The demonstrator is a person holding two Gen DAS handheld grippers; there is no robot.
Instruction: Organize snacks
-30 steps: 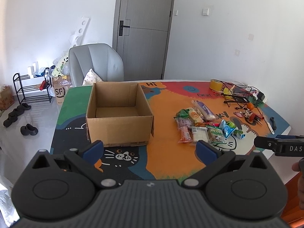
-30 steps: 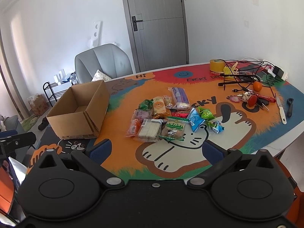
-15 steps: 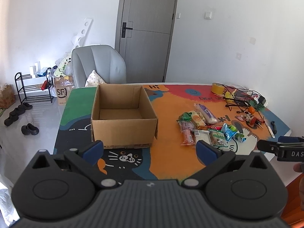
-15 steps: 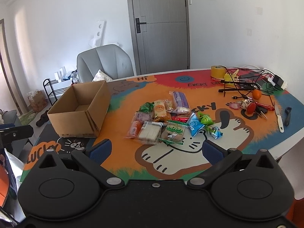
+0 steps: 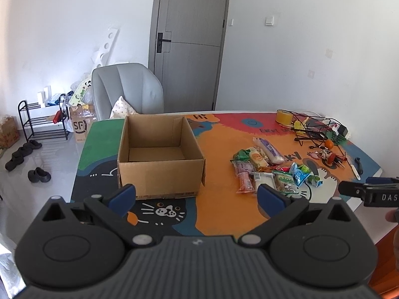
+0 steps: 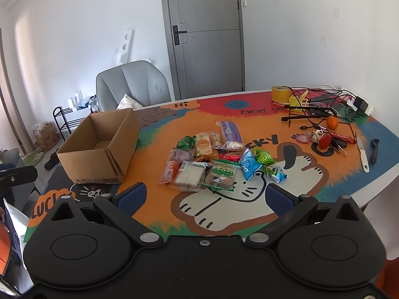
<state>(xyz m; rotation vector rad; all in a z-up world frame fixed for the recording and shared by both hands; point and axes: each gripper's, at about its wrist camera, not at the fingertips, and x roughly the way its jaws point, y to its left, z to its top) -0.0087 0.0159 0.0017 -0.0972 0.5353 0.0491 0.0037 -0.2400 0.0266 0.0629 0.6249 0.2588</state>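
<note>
The snacks [image 6: 212, 159] lie in a loose heap near the middle of the table [image 6: 286, 214], on the orange part of its cartoon cover, well apart from every edge. In the heap a purple pack [image 6: 230, 134] lies farthest from the near edge, an orange-faced pack [image 6: 203, 145] and a green pouch [image 6: 185, 142] sit just beside it, a white wafer pack [image 6: 189, 175] and a green-and-white pack [image 6: 222, 175] lie nearest the near edge, and a blue pouch [image 6: 249, 164] and a green candy [image 6: 264, 157] lie toward the right edge. The box [image 5: 159, 152] stands upright and open toward the left edge, near the snacks but apart from them; its inside shows only bare cardboard. Toward the far right corner are a tape roll [image 6: 280, 94], a tangle of cables [image 6: 316, 107], an orange [image 6: 332, 123], keys [image 6: 324, 139] and a knife [image 6: 362, 154]. The left gripper [image 5: 197, 196] hangs over the near edge facing the box, its jaws spread wide with nothing between them. The right gripper [image 6: 204, 195] hangs over the near edge facing the snacks, its jaws also spread wide and empty. A grey chair [image 5: 127, 89] stands behind the far edge, in front of a grey door [image 5: 189, 42], and a shoe rack [image 5: 42, 119] stands on the floor to the left.
</note>
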